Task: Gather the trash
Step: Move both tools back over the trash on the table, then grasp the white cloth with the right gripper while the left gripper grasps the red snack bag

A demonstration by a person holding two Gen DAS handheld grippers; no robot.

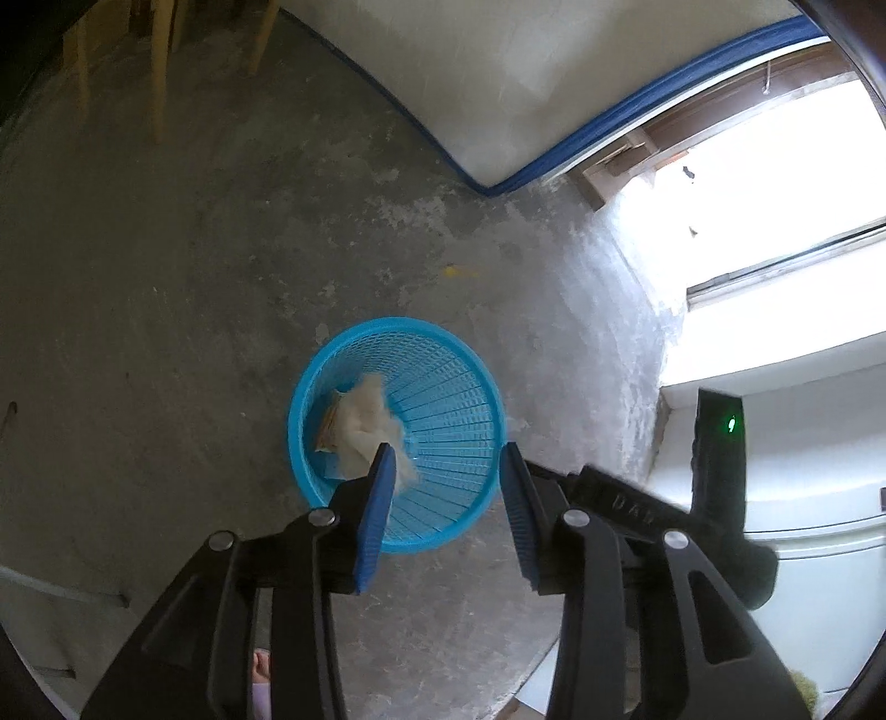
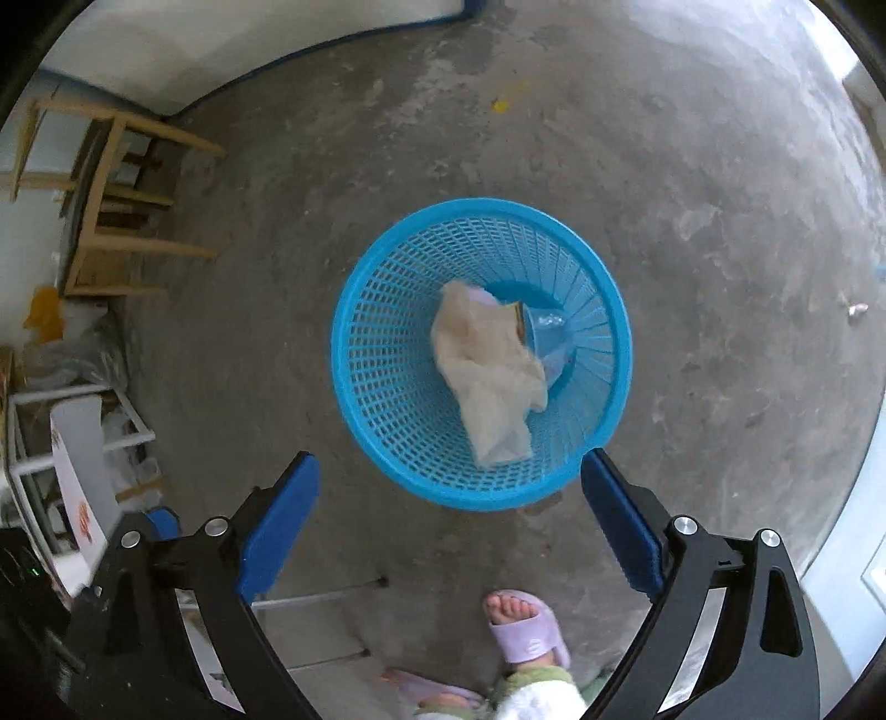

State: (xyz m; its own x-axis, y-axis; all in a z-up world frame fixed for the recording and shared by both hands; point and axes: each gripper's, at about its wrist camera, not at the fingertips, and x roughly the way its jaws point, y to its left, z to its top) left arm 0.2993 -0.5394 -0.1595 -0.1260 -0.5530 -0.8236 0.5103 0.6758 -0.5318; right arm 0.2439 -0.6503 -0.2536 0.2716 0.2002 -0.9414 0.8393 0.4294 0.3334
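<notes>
2 hand-held grippers (image 1: 448, 451) (image 2: 448, 471) open over 1 basket (image 2: 387, 399) w/ 1 tissue (image 2: 487, 365).

Both grippers angled downward, jaws apart.
The left gripper (image 1: 448, 459) has its blue pads partly spread, with nothing pressed between them. The right gripper (image 2: 448, 471) stands spread wide, its gap empty. Below the right gripper's fingers, the person's foot (image 2: 520, 626) in a slipper is visible.

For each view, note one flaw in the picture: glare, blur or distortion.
Left wrist view: the doorway is blown out to white glare, and the crumpled paper in the blue basket is smeared. Right wrist view: evenly lit, but fisheye bends the wall's blue base stripe.
</notes>
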